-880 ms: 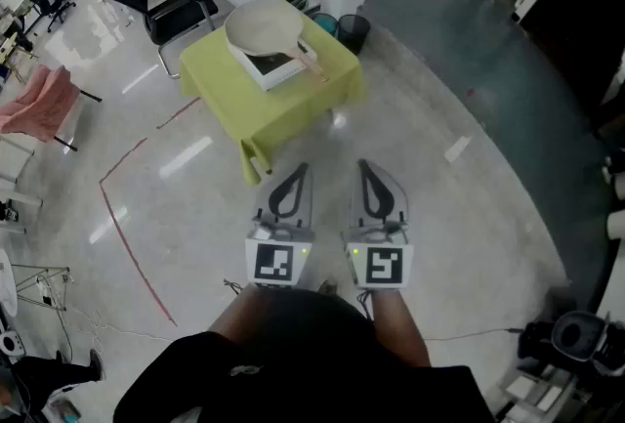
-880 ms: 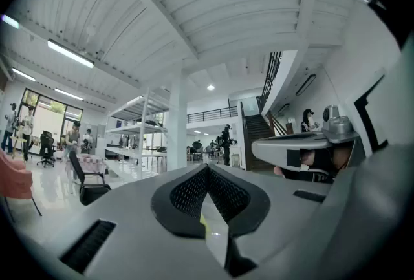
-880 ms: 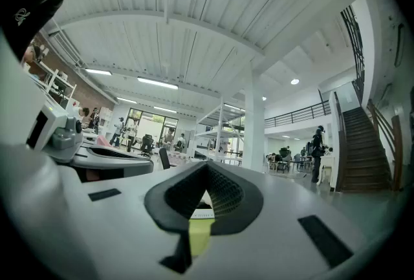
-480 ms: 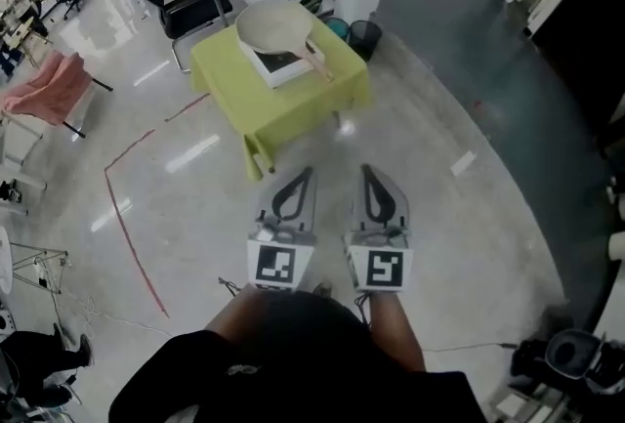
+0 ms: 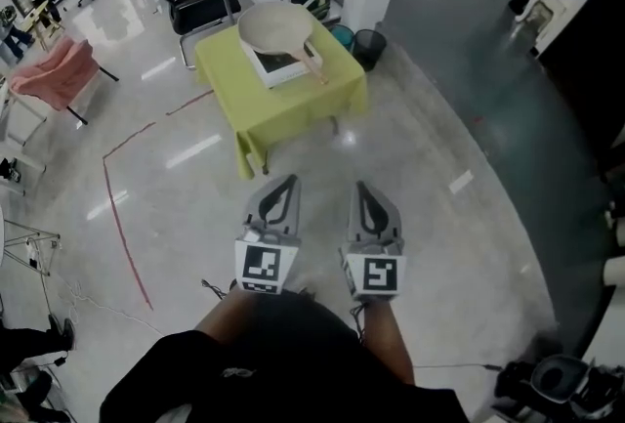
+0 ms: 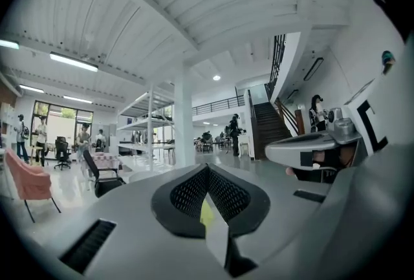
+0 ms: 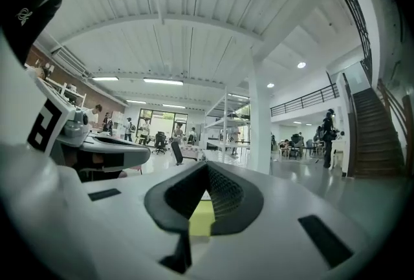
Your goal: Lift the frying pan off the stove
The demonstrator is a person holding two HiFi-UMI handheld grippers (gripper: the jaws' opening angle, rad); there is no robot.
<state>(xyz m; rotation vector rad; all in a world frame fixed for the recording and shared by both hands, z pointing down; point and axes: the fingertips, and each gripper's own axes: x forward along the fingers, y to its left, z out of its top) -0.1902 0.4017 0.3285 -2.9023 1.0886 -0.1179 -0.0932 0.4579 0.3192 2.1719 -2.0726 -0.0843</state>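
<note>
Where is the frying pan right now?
Head view, upper centre: the frying pan sits on the stove atop the yellow-clothed table, just right of a black chair.

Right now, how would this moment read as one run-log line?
stage: pre-grasp | left gripper: shut, empty | right gripper: shut, empty | frying pan: on stove, untouched | table: ahead, not reached

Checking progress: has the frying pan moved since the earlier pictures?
No. The frying pan still sits on the stove on the yellow table, with its handle over the same stove corner.
</note>
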